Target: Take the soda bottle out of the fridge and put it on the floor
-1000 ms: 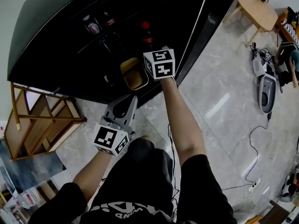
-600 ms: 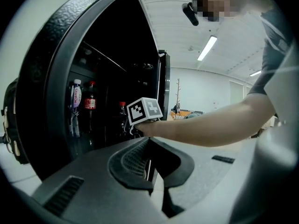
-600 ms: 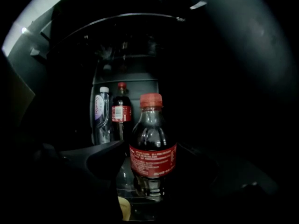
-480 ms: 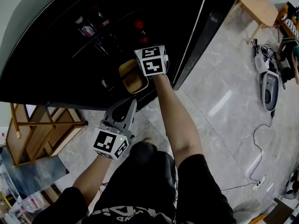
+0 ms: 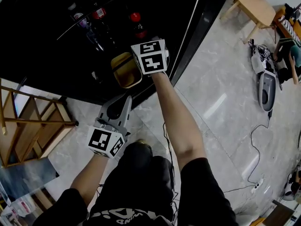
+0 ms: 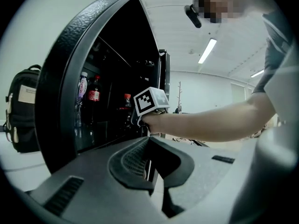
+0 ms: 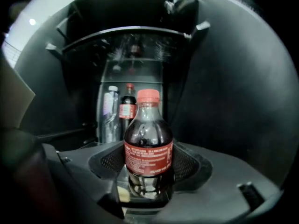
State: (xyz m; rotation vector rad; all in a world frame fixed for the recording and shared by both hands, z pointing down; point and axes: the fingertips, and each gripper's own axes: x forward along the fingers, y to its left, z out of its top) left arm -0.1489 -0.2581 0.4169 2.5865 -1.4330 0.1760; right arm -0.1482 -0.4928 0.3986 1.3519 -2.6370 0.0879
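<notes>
Reaching deeper than a second ago, the right gripper (image 7: 148,164) now sits well inside the open black fridge (image 5: 47,55), its marker cube closer to the shelf. Its jaws are clamped on the soda bottle (image 7: 148,139), one pad against each side of the red label. The bottle stands upright between them, red cap up, on the fridge shelf. Just beyond the jaws, further back on the shelf, stand a clear bottle (image 7: 110,113) and a second dark bottle (image 7: 127,108), side by side. A yellow tub (image 5: 126,69) lies just left of the gripper's cube. The left gripper (image 6: 150,164) hangs outside the fridge, lower and nearer the person, jaws together with nothing between them, pointed toward the right forearm.
</notes>
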